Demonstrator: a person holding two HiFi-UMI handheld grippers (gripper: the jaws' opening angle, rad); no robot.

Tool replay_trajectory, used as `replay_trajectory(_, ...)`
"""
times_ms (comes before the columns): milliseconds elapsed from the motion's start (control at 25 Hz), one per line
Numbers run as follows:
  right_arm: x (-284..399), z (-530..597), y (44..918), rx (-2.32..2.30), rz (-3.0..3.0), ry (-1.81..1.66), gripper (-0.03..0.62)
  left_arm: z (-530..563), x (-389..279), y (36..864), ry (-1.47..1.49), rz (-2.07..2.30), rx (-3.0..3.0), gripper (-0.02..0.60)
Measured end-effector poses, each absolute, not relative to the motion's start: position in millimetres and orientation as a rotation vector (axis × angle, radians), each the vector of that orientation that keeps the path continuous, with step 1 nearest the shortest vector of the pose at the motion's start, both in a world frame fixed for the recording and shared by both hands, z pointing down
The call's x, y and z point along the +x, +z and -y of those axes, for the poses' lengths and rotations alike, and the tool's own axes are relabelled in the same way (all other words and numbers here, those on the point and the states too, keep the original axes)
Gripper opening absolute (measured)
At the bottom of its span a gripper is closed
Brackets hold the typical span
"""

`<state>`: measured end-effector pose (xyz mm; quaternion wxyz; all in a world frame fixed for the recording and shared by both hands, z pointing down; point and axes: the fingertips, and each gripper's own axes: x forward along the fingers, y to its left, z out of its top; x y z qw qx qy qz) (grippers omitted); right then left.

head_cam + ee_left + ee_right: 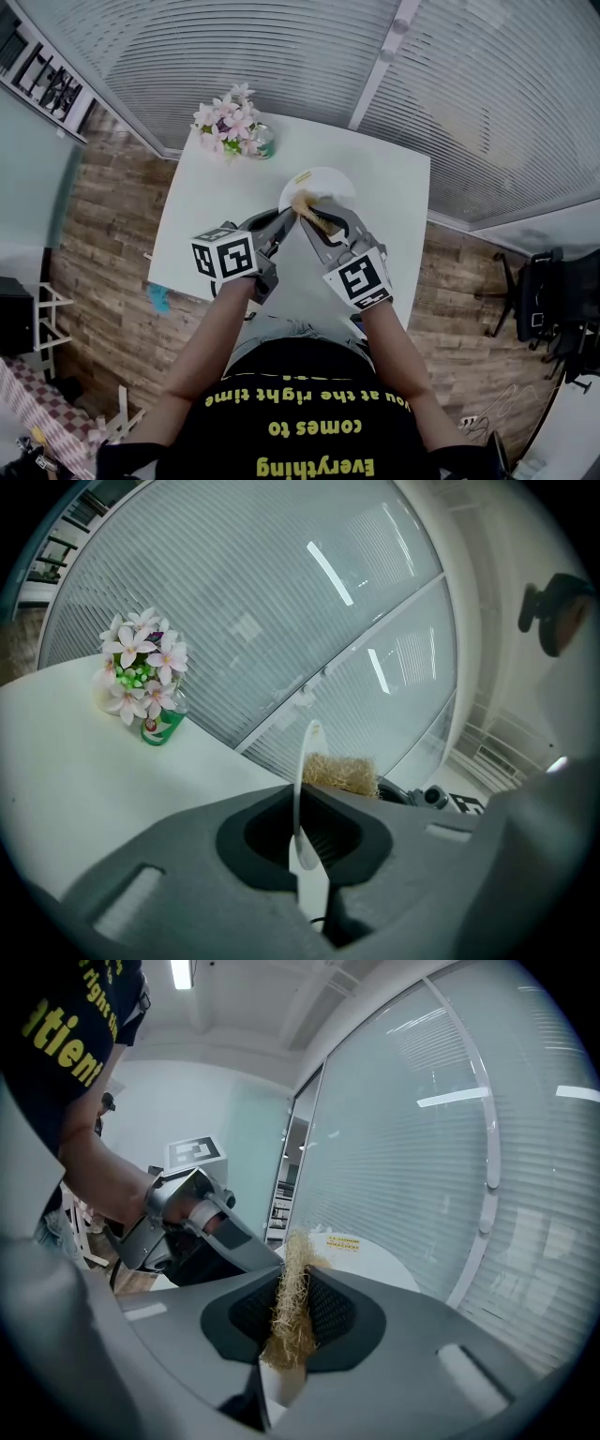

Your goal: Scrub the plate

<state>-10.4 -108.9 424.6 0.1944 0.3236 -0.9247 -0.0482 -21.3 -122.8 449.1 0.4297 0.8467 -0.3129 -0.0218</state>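
A white plate (328,184) is held up on edge over the white table (394,187). My left gripper (281,223) is shut on its near rim. In the left gripper view the plate (304,761) stands as a thin upright sliver between the jaws of my left gripper (302,801). My right gripper (314,220) is shut on a straw-coloured fibrous scrubber (306,205) that lies against the plate's face. In the right gripper view the scrubber (291,1312) fills the gap of my right gripper (292,1283), with the plate (380,1262) just beyond and the left gripper (202,1232) at its left.
A small green pot of pink and white flowers (233,123) stands at the table's far left corner, and it shows to the left in the left gripper view (142,672). Glass walls with blinds run behind the table. The floor around it is wood.
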Motion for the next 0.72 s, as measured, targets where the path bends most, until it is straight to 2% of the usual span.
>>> replay_trajectory(720,31.8,132.4,423.6,1.089,2.505,-0.129,0.053,120.0,-26.2,446.4,-0.066,0.787,2.112,0.008)
